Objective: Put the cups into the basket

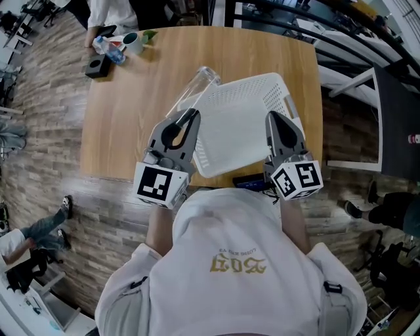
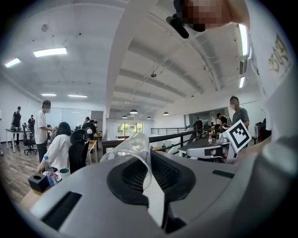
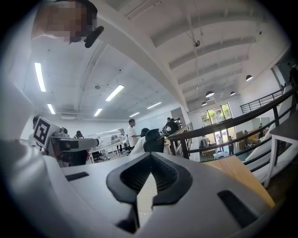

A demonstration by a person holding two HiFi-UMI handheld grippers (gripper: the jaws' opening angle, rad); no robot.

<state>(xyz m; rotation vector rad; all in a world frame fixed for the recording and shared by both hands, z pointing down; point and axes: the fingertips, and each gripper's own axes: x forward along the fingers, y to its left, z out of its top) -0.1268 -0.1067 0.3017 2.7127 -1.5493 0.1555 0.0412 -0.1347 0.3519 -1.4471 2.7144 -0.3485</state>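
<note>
A white perforated basket (image 1: 243, 125) hangs tilted over the near edge of the wooden table (image 1: 125, 111), held between both grippers. My left gripper (image 1: 190, 119) is shut on the basket's left rim, and a clear plastic cup (image 1: 195, 85) is pinched there too, lying along that edge. In the left gripper view the cup (image 2: 132, 144) juts out from the shut left gripper (image 2: 148, 173) above a strip of basket wall (image 2: 154, 197). My right gripper (image 1: 273, 119) is shut on the basket's right rim; its own view shows the right gripper (image 3: 148, 171) closed on white basket wall (image 3: 145, 199).
At the table's far left corner stand a white mug (image 1: 133, 42), a water bottle (image 1: 108, 50) and a black box (image 1: 97, 65), with a person (image 1: 108, 13) beside them. A dark flat object (image 1: 252, 184) lies under the basket at the near edge. A railing and white frame (image 1: 354, 85) are on the right.
</note>
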